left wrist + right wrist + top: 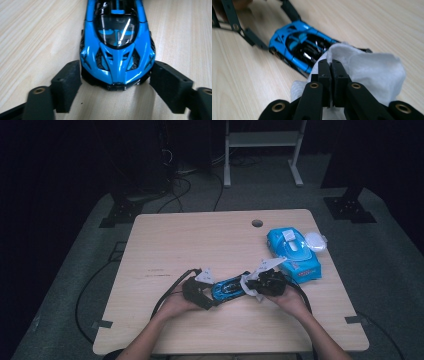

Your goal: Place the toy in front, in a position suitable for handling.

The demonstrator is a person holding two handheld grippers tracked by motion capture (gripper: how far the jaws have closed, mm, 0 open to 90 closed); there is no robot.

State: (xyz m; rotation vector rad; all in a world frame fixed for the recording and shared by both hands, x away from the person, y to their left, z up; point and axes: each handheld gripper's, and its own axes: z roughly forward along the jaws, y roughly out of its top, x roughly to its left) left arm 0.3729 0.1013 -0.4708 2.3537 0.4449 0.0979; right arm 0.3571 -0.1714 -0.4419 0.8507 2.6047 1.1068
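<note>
The blue toy car (pixel 117 42) noses lengthwise between the spread left gripper (pixel 116 85), its tail under the white wipe (pixel 372 67) pinched by the right gripper (pixel 331 65).

A blue wipes pack (pixel 295 254) lies near the right edge of the light wooden counter (pixel 190 245), with a round white lid (pixel 315 241) touching its right side. A cable hole (pixel 257 223) sits near the far edge.
</note>
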